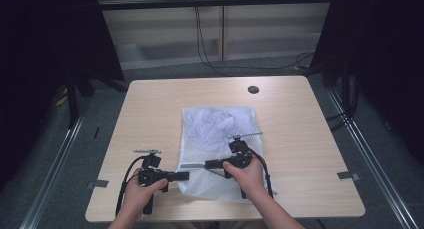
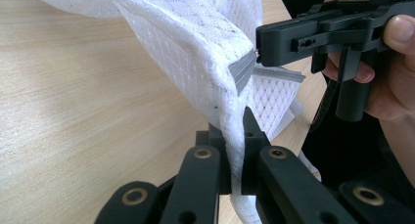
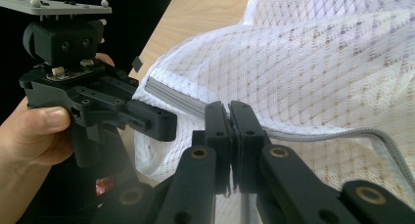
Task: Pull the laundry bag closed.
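You hold the white mesh zip-up laundry bag (image 1: 220, 139) at its near corner with both tongs.

It lies mid-table, its 7 o'clock corner lifted so the grey zipper (image 3: 323, 135) is taut. Your left gripper (image 2: 236, 150) is clamped on the mesh edge; your right gripper (image 3: 230, 121), at 3 o'clock from it, is pinched tight at the zipper, likely to run it along the wooden table (image 1: 150, 114).

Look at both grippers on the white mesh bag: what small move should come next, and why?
Probably draw the right gripper along the grey zipper, away from the left gripper. Both are shut on the mesh bag at its near corner; the left pinches the fabric, anchoring it, while the right grips at the zipper line.
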Demonstrator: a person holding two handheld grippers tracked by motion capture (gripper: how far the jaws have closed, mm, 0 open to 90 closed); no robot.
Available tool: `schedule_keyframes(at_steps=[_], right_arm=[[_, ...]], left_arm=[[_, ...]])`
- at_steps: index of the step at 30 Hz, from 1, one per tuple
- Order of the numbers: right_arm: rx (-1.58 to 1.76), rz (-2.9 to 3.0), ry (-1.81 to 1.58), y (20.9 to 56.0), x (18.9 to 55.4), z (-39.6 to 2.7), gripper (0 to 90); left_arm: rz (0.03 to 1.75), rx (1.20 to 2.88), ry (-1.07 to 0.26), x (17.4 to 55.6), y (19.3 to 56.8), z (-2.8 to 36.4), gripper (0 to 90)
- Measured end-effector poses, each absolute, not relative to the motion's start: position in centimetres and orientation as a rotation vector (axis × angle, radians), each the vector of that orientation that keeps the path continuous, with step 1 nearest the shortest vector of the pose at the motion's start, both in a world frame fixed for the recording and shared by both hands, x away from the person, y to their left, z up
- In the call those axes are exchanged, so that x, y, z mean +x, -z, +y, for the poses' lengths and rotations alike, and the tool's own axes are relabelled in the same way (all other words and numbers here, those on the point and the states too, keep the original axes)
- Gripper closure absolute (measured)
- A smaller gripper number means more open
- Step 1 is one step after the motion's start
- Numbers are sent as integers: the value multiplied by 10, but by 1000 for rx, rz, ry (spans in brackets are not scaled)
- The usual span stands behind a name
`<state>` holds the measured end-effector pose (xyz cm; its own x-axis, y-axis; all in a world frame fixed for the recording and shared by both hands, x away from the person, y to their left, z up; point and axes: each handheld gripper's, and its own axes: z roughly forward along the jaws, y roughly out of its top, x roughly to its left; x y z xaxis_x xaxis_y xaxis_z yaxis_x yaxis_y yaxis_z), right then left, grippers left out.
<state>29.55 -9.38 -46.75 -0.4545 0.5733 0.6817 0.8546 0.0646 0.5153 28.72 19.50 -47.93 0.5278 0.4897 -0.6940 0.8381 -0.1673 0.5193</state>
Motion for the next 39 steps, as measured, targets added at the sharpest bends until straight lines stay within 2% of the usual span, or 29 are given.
schedule_keyframes(at_steps=[39], right_arm=[[-1459, -2054, 1337, 467, 295, -108, 875]], left_arm=[[1115, 1812, 470, 288, 480, 198, 891]])
